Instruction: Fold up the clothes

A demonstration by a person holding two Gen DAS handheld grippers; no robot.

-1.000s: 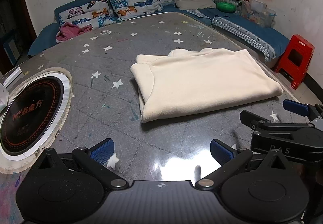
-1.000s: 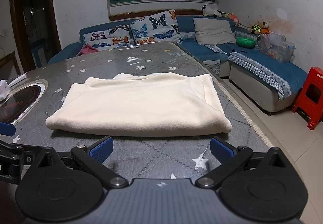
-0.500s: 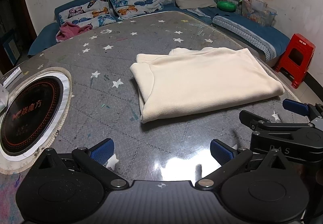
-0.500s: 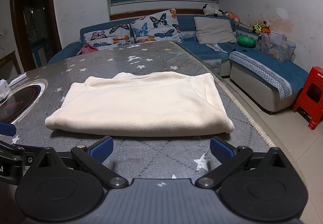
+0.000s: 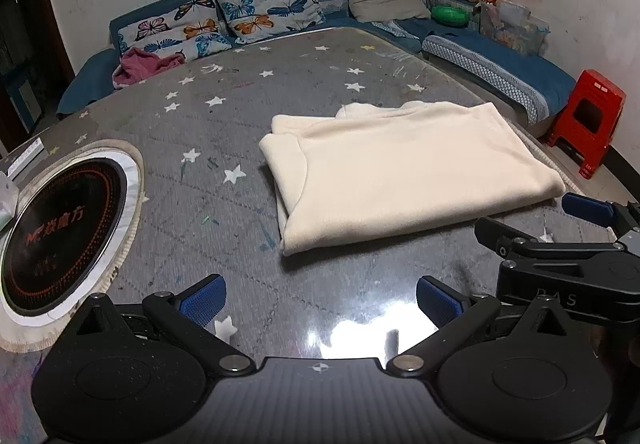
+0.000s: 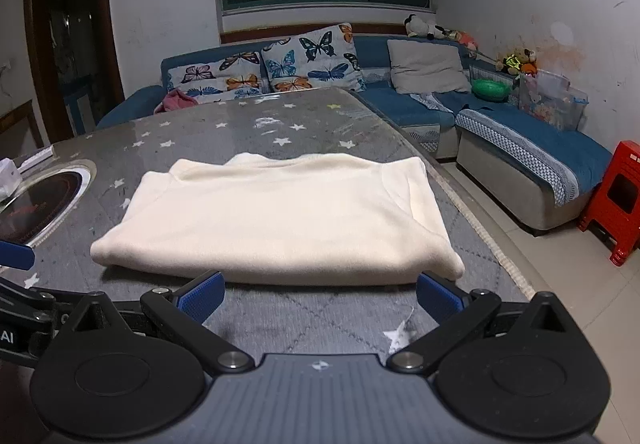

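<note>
Left wrist view shows the garment (image 5: 408,171), a cream fleece piece with a soft matte nap, folded into a thick rectangle with rounded, rolled edges; a curved seam runs down its left part and a scalloped bit of cloth peeks out at the far edge. It lies flat on the table (image 5: 240,115), toward its right side, near the table edge. From the right wrist view the garment (image 6: 280,215) fills the middle of the picture, its near fold plump and smooth, a second layer showing along its right side.

The table wears a grey quilted cover printed with white stars under a glossy clear sheet that mirrors the lamp. A round black cooktop (image 5: 60,236) with a pale ring sits well to the garment's left.

The left gripper (image 5: 320,298) has its ribbed blue pads spread wide, holding nothing, above bare table short of the garment. The right gripper (image 6: 320,292) is likewise spread and empty, its pads just short of the near fold.

Beyond the table stands a blue sofa (image 6: 520,147) with butterfly cushions (image 6: 312,59), and a red plastic stool (image 6: 616,199) on the tiled floor.
</note>
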